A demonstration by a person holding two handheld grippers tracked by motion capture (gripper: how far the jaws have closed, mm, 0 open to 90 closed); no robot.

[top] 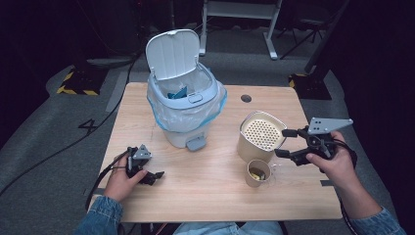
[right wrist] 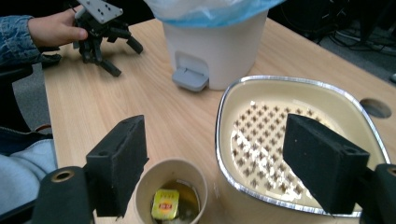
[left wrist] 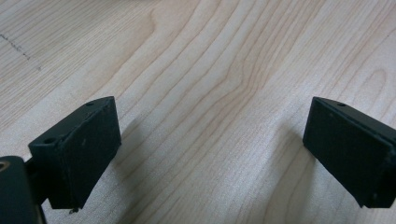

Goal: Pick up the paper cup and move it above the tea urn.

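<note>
A white pedal bin (top: pixel 186 105) stands at the back middle of the wooden table (top: pixel 210 196), its lid (top: pixel 172 53) up and a blue-edged bag inside. To its right sits a beige container with a perforated strainer insert (top: pixel 262 134), and in front of that a paper cup (top: pixel 258 173). In the cup (right wrist: pixel 154 175) a yellow tea bag (right wrist: pixel 165 204) lies in liquid. My right gripper (top: pixel 283 143) hovers open at the container's right side, and its jaws (right wrist: pixel 215 163) frame the cup and the container (right wrist: pixel 299 121). My left gripper (top: pixel 154 177) rests open on the bare tabletop (left wrist: pixel 210 70) at the front left.
The bin's pedal (top: pixel 195 143) points toward the front of the table. A round cable hole (top: pixel 246 98) sits at the table's back right. Dark floor with cables and a desk frame (top: pixel 240 19) lie beyond the table.
</note>
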